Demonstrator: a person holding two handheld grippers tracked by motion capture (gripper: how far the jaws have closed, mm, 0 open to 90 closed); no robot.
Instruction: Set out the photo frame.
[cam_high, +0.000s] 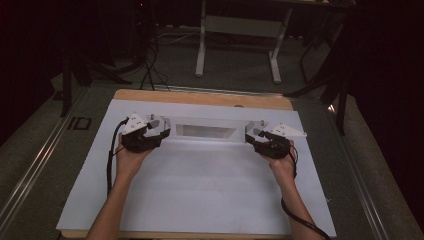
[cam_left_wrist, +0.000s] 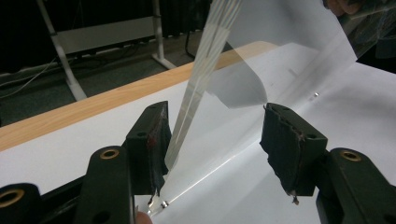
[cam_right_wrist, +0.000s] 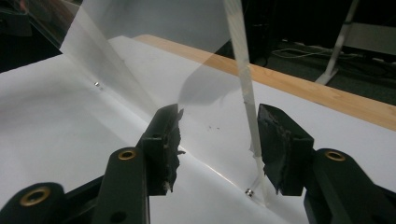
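While both tools gape, clear sheet (cam_high: 206, 131) runs crosswise — left to right.

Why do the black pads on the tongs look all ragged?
They look worn. In the right gripper view, the left pad has torn, frayed edges. In the left gripper view, the right pad is cracked and scuffed too. The clear plastic sheet between the tongs looks fine, just bent up off the white table cover.
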